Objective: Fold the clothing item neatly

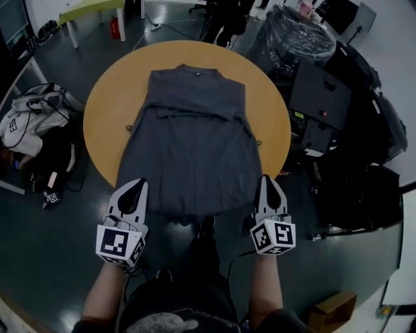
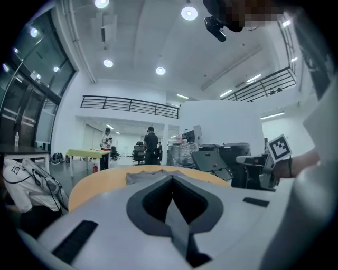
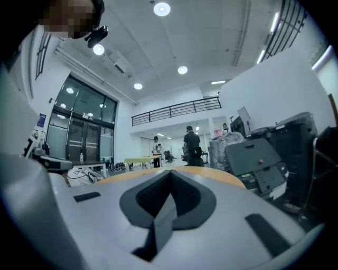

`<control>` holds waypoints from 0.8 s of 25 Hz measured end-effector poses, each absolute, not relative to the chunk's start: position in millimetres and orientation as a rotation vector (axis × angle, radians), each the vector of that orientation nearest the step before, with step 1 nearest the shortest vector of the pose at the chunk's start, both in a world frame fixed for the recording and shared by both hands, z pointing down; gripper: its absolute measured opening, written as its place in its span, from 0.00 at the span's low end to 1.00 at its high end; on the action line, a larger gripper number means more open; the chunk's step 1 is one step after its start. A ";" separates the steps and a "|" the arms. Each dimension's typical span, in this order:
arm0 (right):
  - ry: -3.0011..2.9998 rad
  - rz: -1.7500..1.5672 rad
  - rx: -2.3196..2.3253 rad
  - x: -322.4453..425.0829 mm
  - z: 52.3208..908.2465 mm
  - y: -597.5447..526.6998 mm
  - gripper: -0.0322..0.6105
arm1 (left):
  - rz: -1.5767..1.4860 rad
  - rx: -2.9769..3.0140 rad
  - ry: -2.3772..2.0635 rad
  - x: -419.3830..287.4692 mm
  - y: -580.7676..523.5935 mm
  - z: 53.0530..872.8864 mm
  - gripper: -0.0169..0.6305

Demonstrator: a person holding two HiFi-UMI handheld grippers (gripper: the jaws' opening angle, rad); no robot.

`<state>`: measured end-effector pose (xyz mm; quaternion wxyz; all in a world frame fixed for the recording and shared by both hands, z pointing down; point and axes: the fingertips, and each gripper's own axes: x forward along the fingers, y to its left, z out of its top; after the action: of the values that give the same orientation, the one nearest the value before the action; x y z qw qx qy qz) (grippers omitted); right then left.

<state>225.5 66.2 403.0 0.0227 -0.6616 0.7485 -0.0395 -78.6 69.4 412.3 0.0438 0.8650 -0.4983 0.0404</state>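
Observation:
A dark grey sleeveless garment (image 1: 192, 136) lies spread flat on the round wooden table (image 1: 104, 104), collar at the far side and hem draped over the near edge. My left gripper (image 1: 136, 185) hovers just off the hem's left corner, jaws shut with nothing between them. By the hem's right corner my right gripper (image 1: 266, 179) is also shut and empty. The left gripper view looks past the closed left gripper (image 2: 171, 176) onto the garment (image 2: 150, 176) and the table (image 2: 100, 182). Beyond the closed right gripper (image 3: 170, 173) only the table rim (image 3: 216, 174) shows.
Black office machines (image 1: 322, 97) and a plastic-wrapped pile (image 1: 292, 36) crowd the table's right side. A white bag (image 1: 39, 107) lies on the floor at left. A green table (image 1: 91, 10) stands far back, with two people (image 2: 151, 145) near it. A cardboard box (image 1: 331, 311) sits lower right.

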 end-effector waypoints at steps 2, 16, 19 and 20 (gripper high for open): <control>2.298 -0.159 -2.105 212.6 419.5 115.6 0.04 | 0.147 2.692 -1.466 -86.1 105.8 415.3 0.04; 2.236 -0.532 -2.281 208.8 575.4 246.0 0.04 | 0.409 2.632 -1.399 -123.9 209.6 546.1 0.04; 2.259 -0.598 -2.224 228.4 620.1 223.9 0.11 | 0.386 2.620 -1.449 -140.6 188.8 587.7 0.04; 2.295 -0.618 -2.214 236.1 639.0 215.8 0.19 | 0.372 2.631 -1.440 -146.0 181.2 603.4 0.05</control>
<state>236.1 215.8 639.0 -0.0533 -0.6808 0.7054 -0.1901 -146.0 181.2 603.4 0.0595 0.8689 -0.4757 0.1229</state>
